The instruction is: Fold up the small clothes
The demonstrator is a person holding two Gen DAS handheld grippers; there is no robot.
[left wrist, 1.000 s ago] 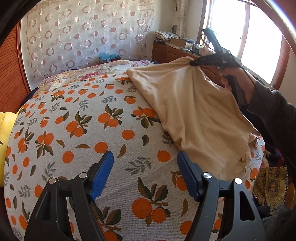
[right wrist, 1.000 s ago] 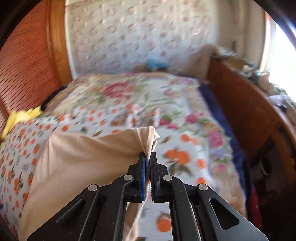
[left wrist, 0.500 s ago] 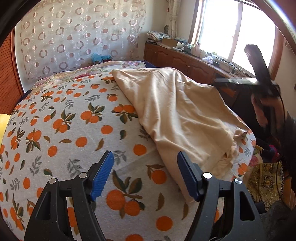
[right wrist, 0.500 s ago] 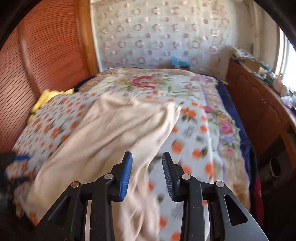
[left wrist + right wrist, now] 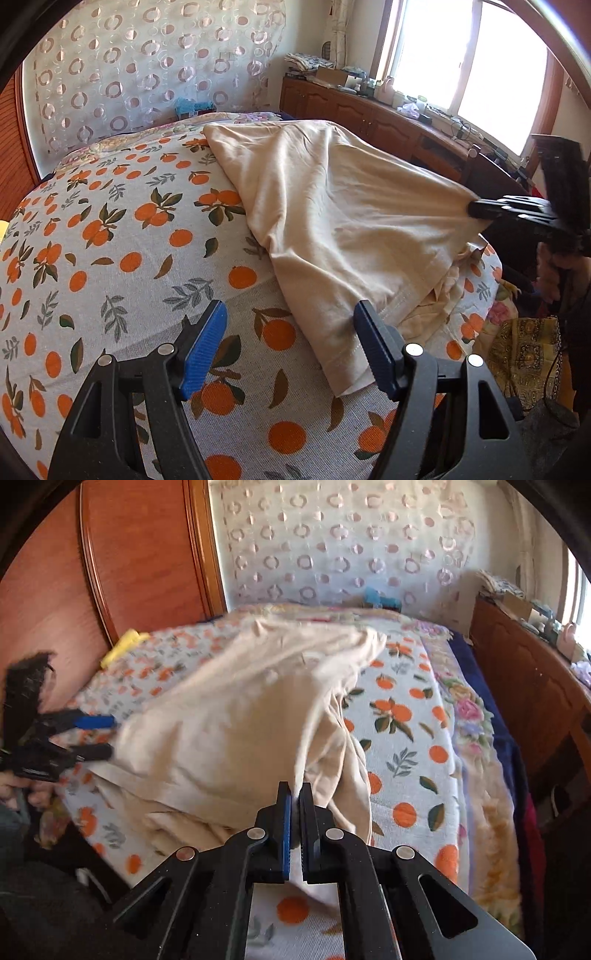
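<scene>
One bed (image 5: pixel 122 258) with an orange-print cover bears a beige cloth (image 5: pixel 332 221); the right gripper (image 5: pixel 295 797) pinches it, the left gripper (image 5: pixel 288 339) gapes wide beside a wooden cabinet (image 5: pixel 369 114).

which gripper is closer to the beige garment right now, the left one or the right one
Right. The right gripper is shut on an edge of the beige garment, lifting it off the bedspread. The left gripper is open, its fingers either side of the garment's near corner, not gripping it.
</scene>
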